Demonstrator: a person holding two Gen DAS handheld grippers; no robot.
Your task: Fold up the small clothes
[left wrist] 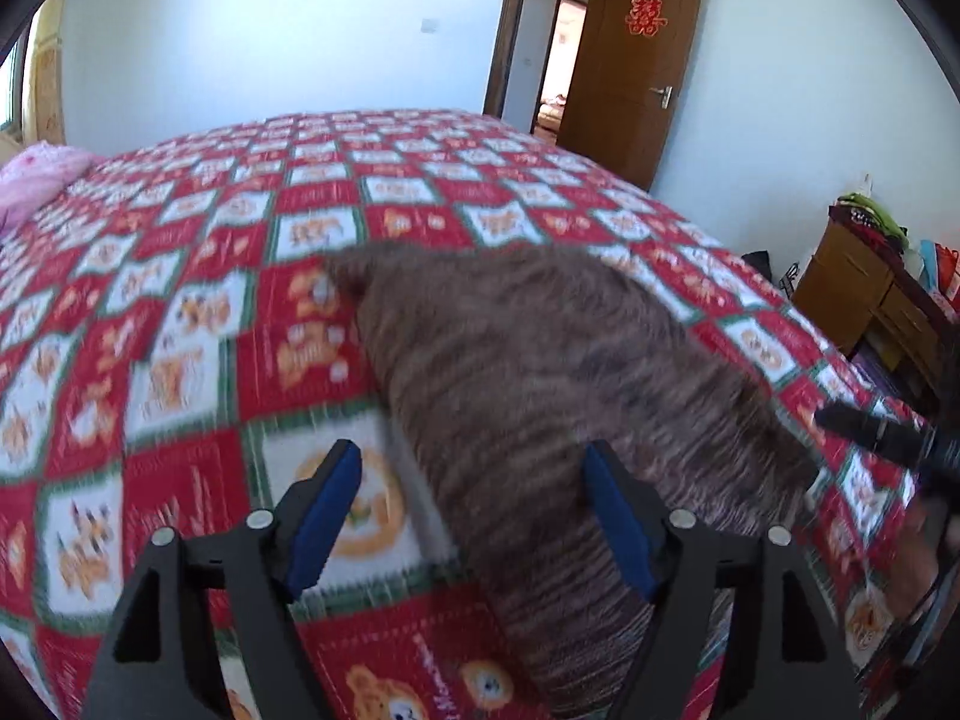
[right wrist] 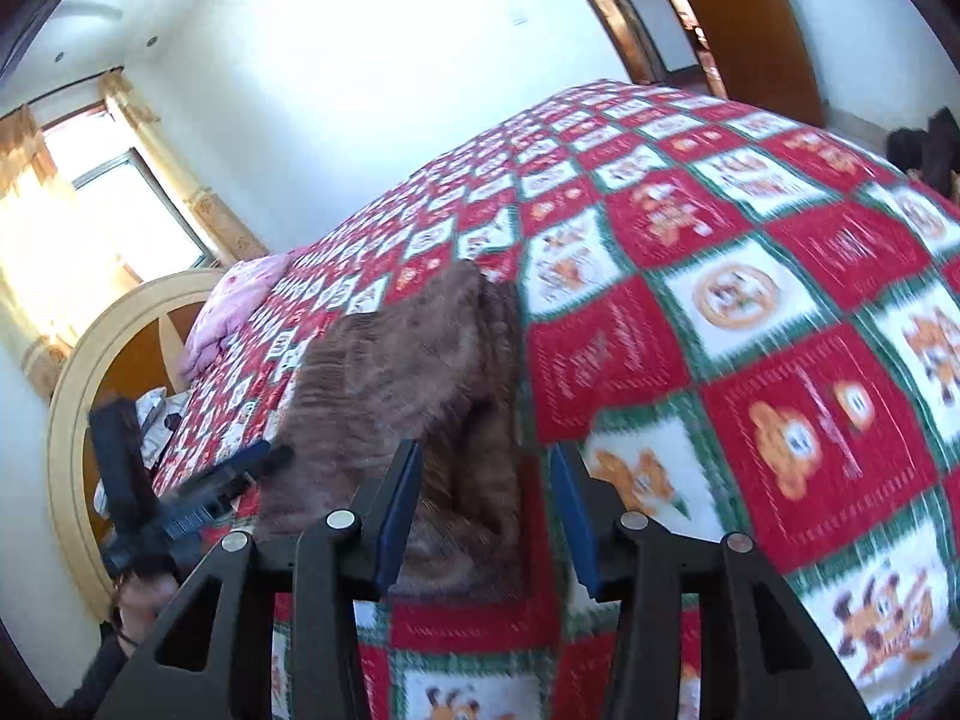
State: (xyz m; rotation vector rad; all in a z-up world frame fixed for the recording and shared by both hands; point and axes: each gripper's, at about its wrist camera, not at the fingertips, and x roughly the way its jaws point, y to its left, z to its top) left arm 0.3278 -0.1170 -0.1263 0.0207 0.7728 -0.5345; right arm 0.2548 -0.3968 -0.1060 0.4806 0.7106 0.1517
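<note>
Meanwhile, the left hand-held gripper (left wrist: 474,516), angling down, is standing wide open and empty, the brown garment (left wrist: 540,396) lying on the bed (left wrist: 180,312) just ahead. Seen from the right wrist, the right hand-held gripper (right wrist: 486,516) is gaping half-open over the garment's edge; a careless pass risks undoing the fold.

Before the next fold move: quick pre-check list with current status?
1. Left gripper open, nothing pinched: ok.
2. Right gripper open, pads off the cloth: ok.
3. Brown garment lying on the bedspread: ok.
4. Garment lying flat, no bunching: not ok, folds show in the right wrist view.
5. Fold edges aligned: cannot tell, blurred.
6. Grippers apart from each other: ok.
</note>
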